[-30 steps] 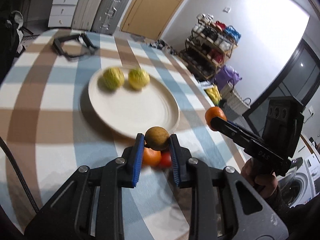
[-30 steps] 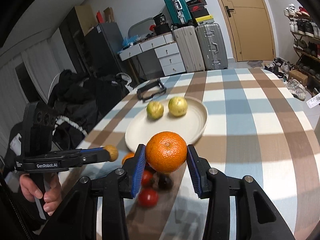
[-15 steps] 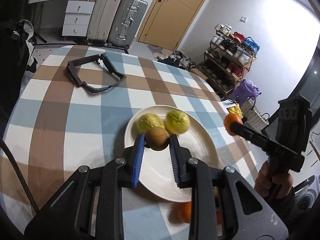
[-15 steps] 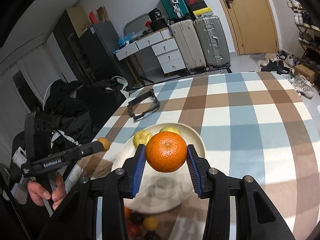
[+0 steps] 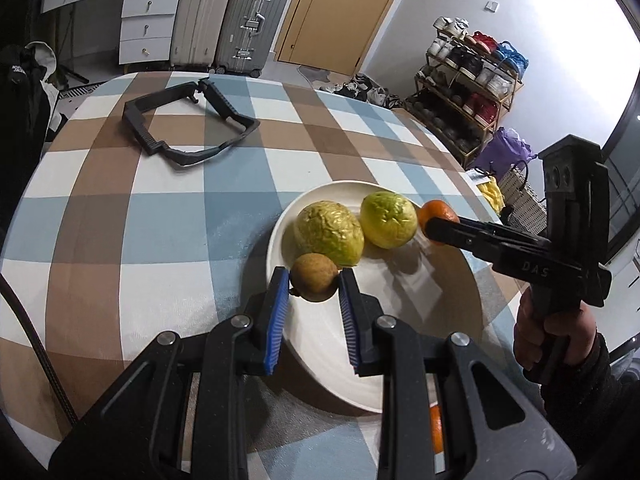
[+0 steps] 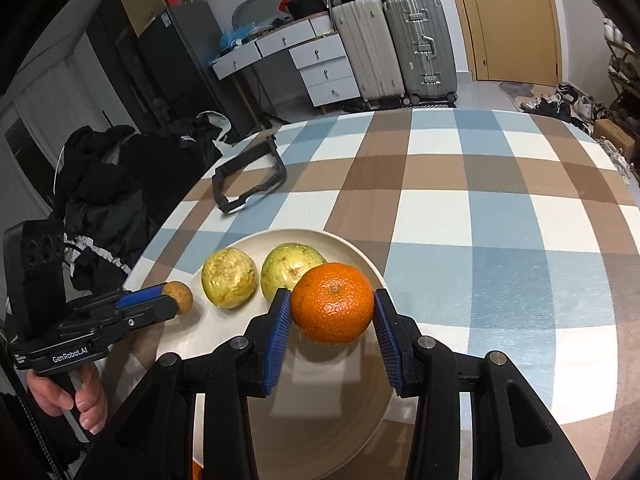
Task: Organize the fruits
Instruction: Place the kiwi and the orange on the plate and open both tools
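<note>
A white plate (image 5: 400,360) (image 6: 320,420) on the checked table holds two yellow-green wrinkled fruits (image 5: 329,232) (image 5: 388,219), also in the right wrist view (image 6: 229,277) (image 6: 289,268). My left gripper (image 5: 314,280) is shut on a small brown fruit (image 5: 314,277) over the plate's left part, next to the left yellow fruit. My right gripper (image 6: 332,304) is shut on an orange (image 6: 333,302) above the plate's right part. The orange (image 5: 437,212) and the brown fruit (image 6: 181,297) each show in the other wrist view.
A black plastic frame (image 5: 188,120) (image 6: 248,182) lies on the far side of the table. Another orange fruit (image 5: 436,428) peeks out beside the plate's near edge. Suitcases, drawers and a shoe rack stand beyond the table.
Both grippers have moved forward with their fruits, from the loose fruits near the table's front edge to over the plate, and lower toward it.
</note>
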A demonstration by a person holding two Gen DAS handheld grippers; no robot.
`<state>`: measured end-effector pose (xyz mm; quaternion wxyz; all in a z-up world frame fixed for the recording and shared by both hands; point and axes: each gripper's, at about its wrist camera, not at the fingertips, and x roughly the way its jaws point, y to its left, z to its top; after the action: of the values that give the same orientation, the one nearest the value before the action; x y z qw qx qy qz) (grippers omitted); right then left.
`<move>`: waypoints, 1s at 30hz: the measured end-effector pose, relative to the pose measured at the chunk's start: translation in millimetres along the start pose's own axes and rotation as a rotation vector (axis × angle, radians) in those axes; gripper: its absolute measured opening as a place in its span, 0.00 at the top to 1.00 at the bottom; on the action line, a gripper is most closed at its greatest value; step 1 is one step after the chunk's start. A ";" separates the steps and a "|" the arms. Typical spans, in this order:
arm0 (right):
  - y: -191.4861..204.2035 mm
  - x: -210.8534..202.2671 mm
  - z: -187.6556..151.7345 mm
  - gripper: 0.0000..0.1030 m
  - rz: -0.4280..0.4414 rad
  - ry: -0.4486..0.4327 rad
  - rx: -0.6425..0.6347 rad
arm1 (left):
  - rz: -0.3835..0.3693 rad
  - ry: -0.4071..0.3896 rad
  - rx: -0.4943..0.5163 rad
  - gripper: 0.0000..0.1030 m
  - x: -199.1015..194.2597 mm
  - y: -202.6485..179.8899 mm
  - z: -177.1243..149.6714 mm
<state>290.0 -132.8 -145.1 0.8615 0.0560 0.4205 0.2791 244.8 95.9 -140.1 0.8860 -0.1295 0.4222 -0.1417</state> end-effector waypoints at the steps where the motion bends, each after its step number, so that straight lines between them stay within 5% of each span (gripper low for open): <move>1: 0.0 1.8 -0.2 0.59 -0.001 0.002 -0.003 | -0.005 0.002 -0.005 0.78 1.6 1.8 1.1; 11: -2.1 7.9 1.8 0.57 -0.012 0.000 0.026 | 0.005 0.024 0.032 0.77 14.0 -5.1 9.8; 17: 1.8 -10.7 4.4 0.30 -0.021 -0.061 0.037 | 0.035 0.014 0.020 0.71 5.2 -8.1 9.2; 27: 7.9 -84.7 -17.3 0.14 -0.021 -0.200 0.084 | 0.097 -0.088 0.015 0.28 -56.3 -32.4 -8.1; 30: 16.1 -103.0 -30.3 0.09 -0.033 -0.218 0.078 | 0.121 -0.120 0.018 0.22 -76.3 -46.7 -18.1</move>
<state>209.6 -177.9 -87.8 0.9038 0.1124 0.3356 0.2407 178.0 78.2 -80.5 0.9177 -0.1039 0.3742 -0.0836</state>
